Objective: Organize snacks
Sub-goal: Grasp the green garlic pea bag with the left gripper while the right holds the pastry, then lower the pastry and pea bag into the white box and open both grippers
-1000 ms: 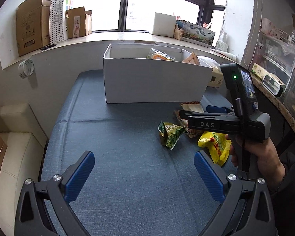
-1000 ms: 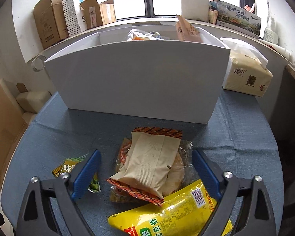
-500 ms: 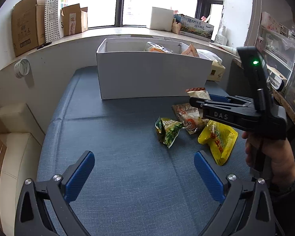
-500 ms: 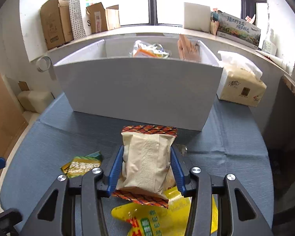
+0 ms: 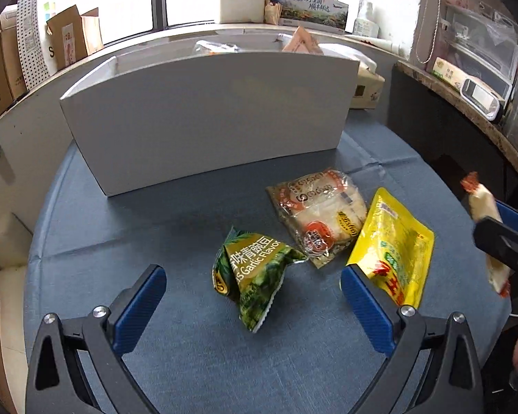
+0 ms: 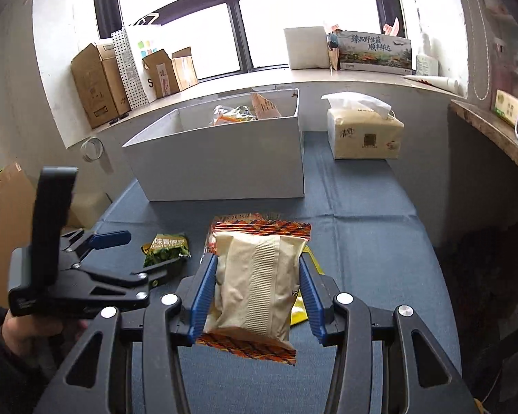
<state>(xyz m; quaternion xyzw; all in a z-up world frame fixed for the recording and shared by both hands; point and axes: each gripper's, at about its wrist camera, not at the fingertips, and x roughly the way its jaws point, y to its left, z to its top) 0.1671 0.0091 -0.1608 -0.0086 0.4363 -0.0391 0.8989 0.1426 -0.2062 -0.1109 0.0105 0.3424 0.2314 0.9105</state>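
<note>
My right gripper [image 6: 257,293] is shut on a beige snack packet [image 6: 255,284] with orange patterned ends, held above the blue tablecloth. The same beige packet [image 5: 483,203] shows at the right edge of the left wrist view. My left gripper [image 5: 253,296] is open, its blue pads on either side of a green garlic-pea bag [image 5: 255,274] lying on the cloth. Beside the bag lie a clear cracker pack [image 5: 319,217] and a yellow pouch [image 5: 393,248]. The white box [image 5: 207,114] behind them holds several snacks. My left gripper [image 6: 110,241] also appears low left in the right wrist view.
A tissue pack [image 6: 362,134] stands right of the white box [image 6: 221,158]. Cardboard boxes [image 6: 100,86] and a printed carton [image 6: 374,50] line the windowsill. A stone-topped counter [image 5: 466,103] runs along the right. A person's hand [image 6: 20,331] holds the left gripper's handle.
My right gripper closed on the beige packet and lifted it up and back from the pile. My left gripper moved forward and down over the green bag.
</note>
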